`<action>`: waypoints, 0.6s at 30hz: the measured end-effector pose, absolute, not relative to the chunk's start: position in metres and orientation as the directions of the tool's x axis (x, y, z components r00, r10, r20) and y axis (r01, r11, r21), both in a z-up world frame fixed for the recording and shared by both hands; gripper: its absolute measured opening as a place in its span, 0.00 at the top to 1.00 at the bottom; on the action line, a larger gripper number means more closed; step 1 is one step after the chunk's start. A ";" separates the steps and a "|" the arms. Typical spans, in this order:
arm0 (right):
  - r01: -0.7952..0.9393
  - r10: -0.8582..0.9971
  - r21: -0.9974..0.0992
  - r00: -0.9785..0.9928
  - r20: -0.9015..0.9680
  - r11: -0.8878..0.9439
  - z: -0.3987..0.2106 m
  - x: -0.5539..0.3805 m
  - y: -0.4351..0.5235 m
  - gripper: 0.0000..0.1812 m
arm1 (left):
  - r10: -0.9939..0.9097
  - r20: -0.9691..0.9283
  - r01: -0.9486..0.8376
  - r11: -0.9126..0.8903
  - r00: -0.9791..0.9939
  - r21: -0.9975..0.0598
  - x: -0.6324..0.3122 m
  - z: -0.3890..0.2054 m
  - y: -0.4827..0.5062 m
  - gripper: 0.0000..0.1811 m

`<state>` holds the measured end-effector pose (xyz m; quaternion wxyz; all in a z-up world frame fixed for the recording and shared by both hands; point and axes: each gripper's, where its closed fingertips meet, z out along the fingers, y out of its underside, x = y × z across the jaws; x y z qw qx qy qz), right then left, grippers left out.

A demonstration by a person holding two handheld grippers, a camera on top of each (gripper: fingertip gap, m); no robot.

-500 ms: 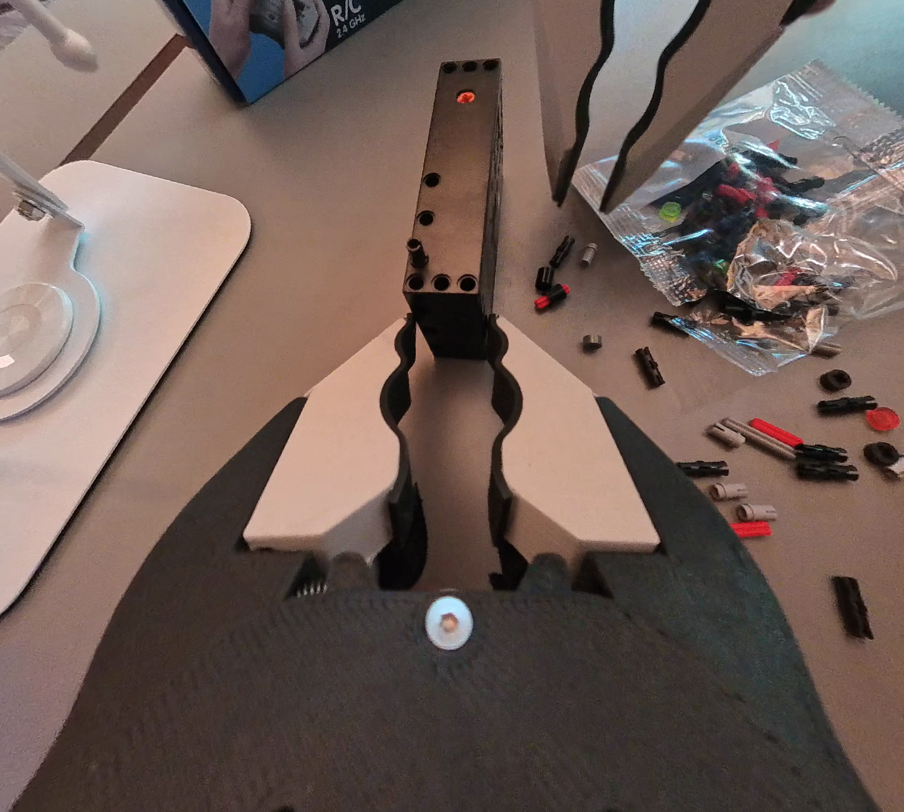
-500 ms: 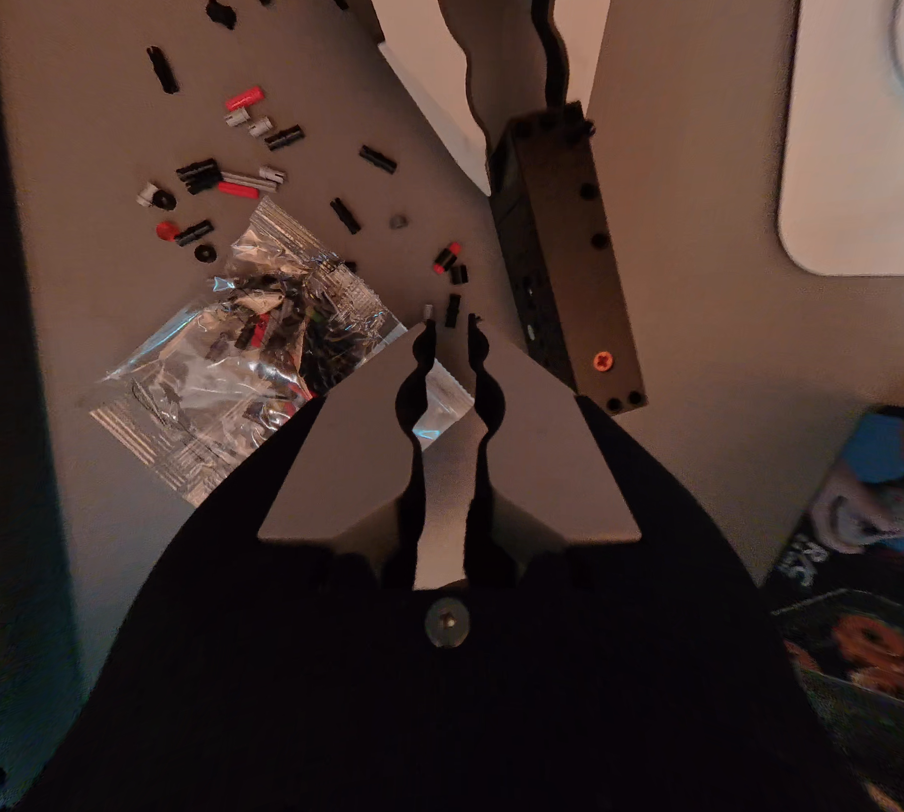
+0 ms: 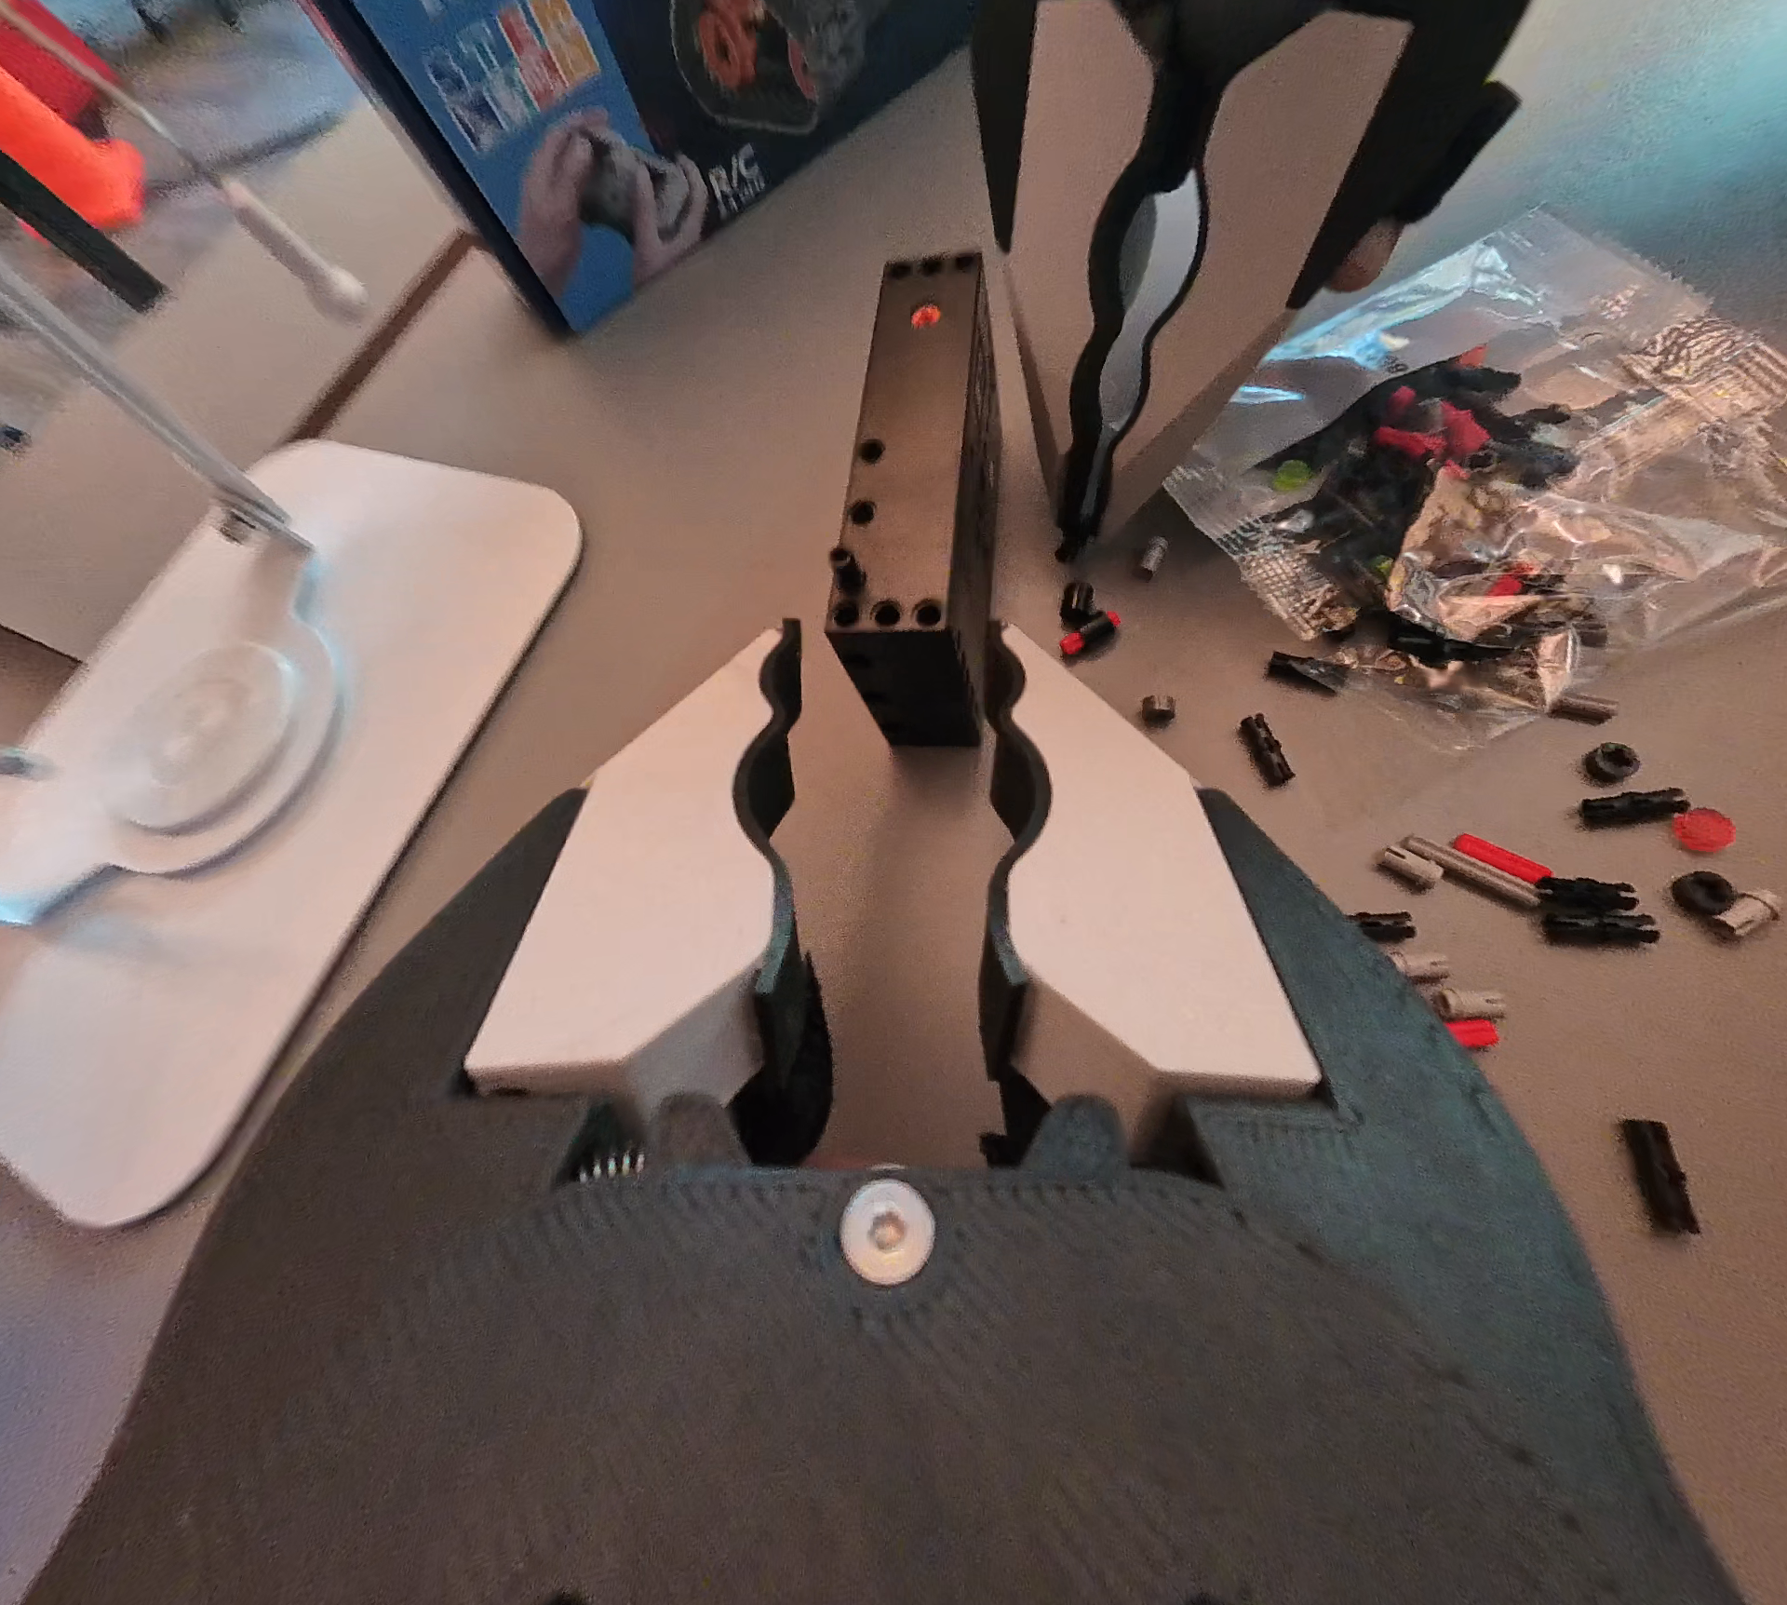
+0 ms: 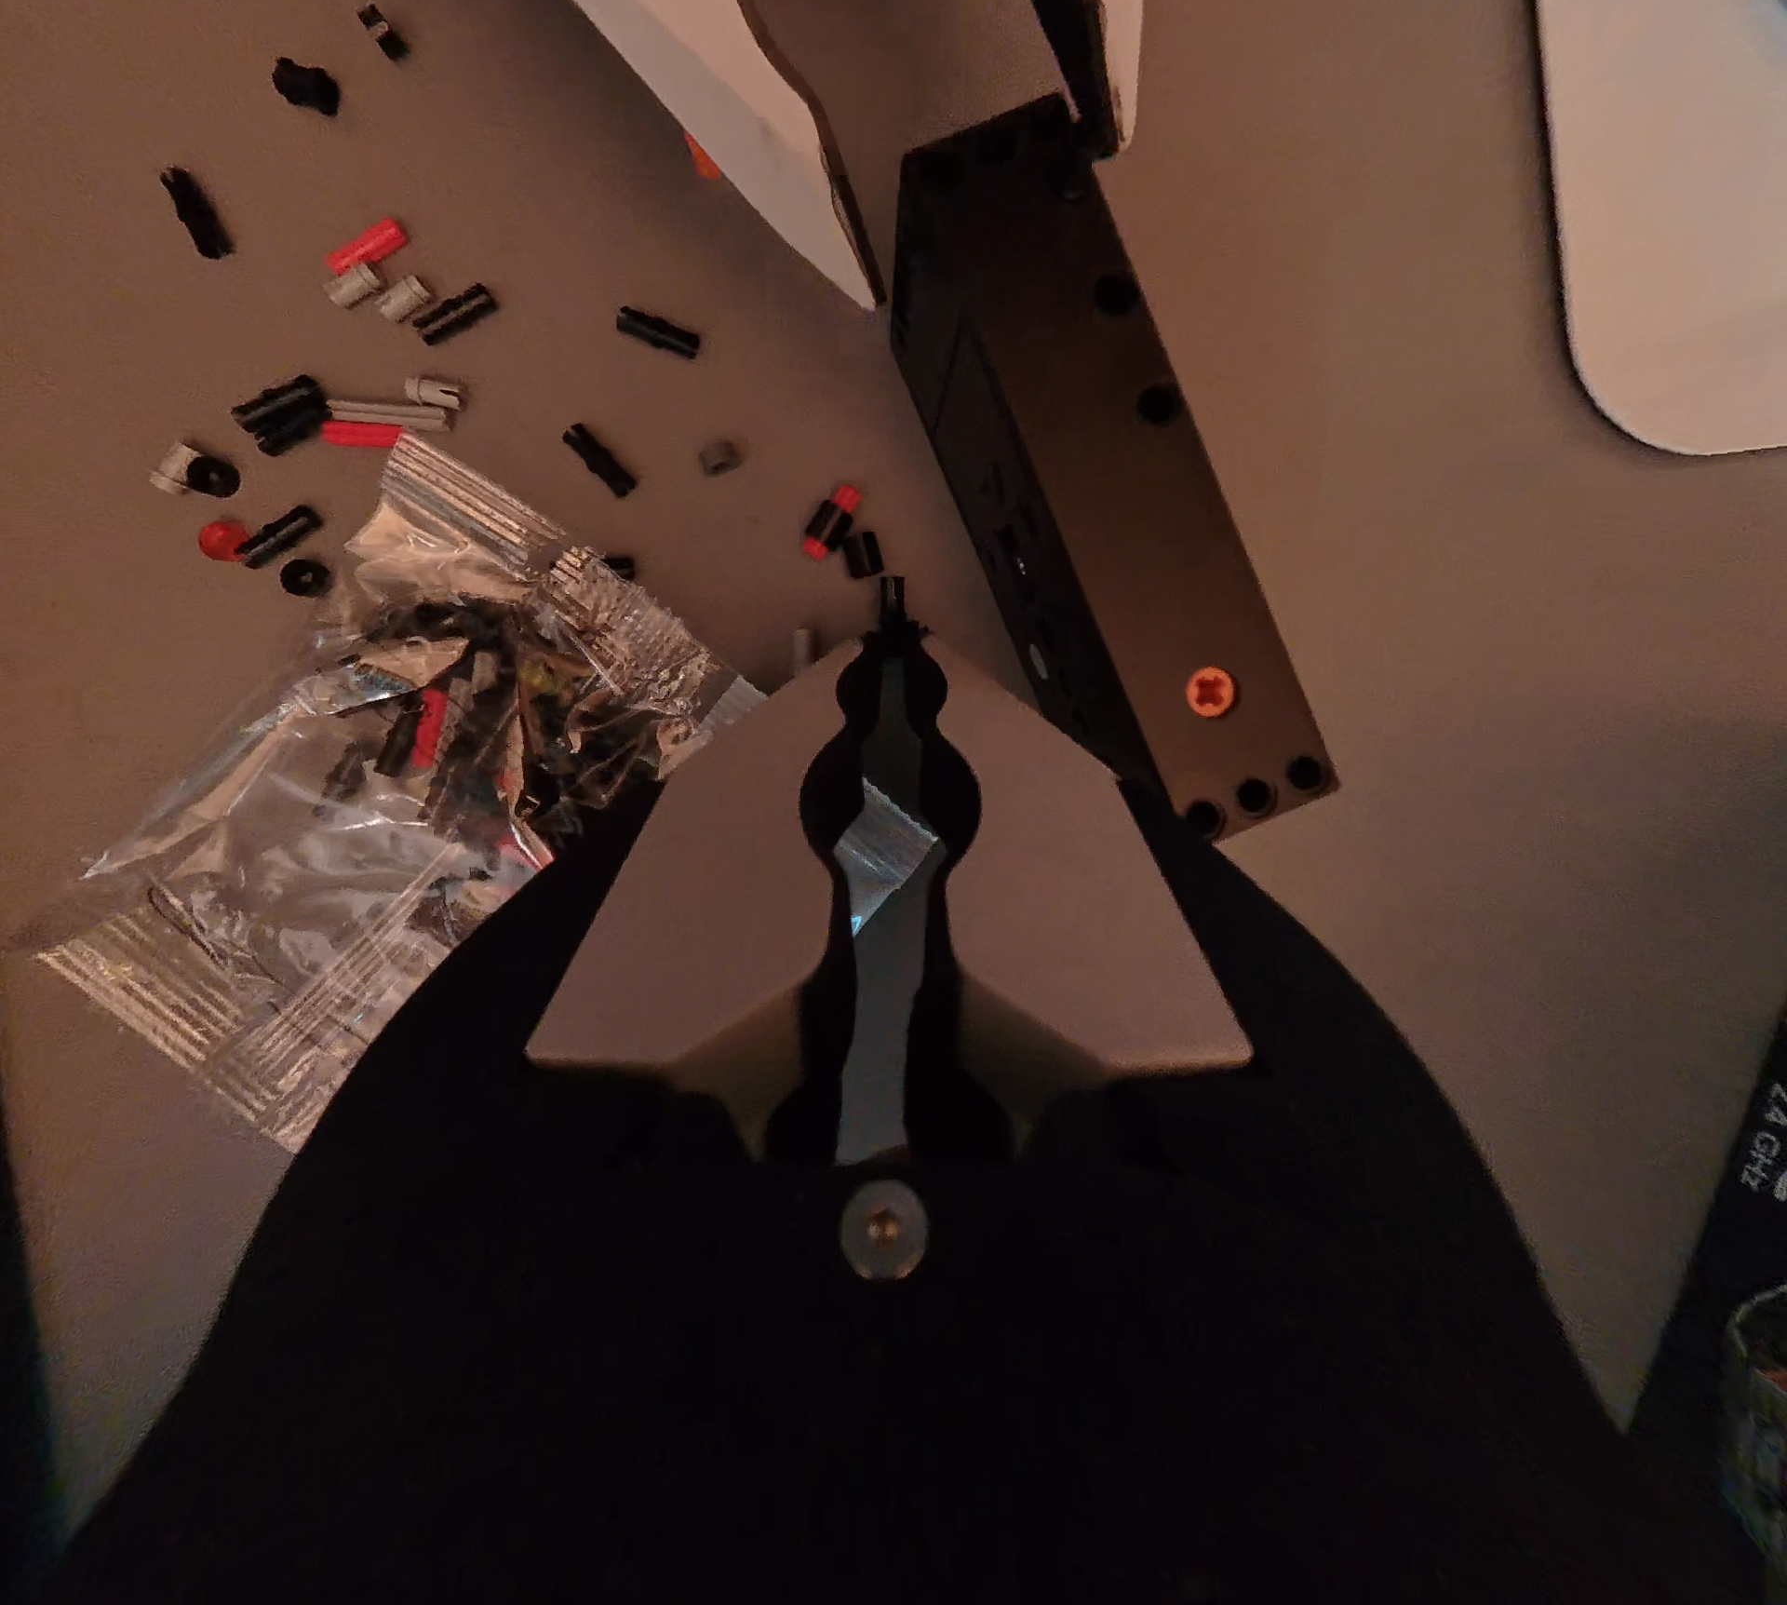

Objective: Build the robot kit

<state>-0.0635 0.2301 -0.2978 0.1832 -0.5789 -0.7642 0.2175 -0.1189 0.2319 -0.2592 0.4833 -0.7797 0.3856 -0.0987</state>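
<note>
My left gripper (image 3: 894, 635) is wide open, holding nothing. Its fingers straddle the near end of the long black motor block (image 3: 914, 495), which lies on the table and runs off toward 12 o'clock. The right-hand finger is just beside it and the other stands apart.

My right gripper (image 4: 894, 645) is pinched nearly closed on what looks like a small black connector pin (image 4: 891, 599), which juts from the tips. The block's far end is at its 1 o'clock. Loose pins (image 4: 367, 359) lie scattered at 10 o'clock, and the clear parts bag (image 4: 387, 765) is at 9.
</note>
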 end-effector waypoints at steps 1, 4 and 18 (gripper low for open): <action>0.796 0.966 -0.561 -0.259 0.024 0.227 -0.293 -0.064 0.230 0.99 | -0.688 -0.262 -0.519 -0.194 0.677 -0.832 -0.118 -0.252 0.231 0.80; 0.762 0.966 -0.619 -0.259 -0.021 0.191 -0.275 -0.067 0.225 0.99 | -0.644 -0.419 -0.576 -0.042 0.640 -0.816 -0.110 -0.228 0.224 0.81; 0.674 0.922 -0.726 -0.356 -0.155 0.138 -0.217 -0.070 0.191 0.99 | -0.490 -0.789 -0.796 0.271 0.370 -0.541 -0.071 -0.215 0.204 0.98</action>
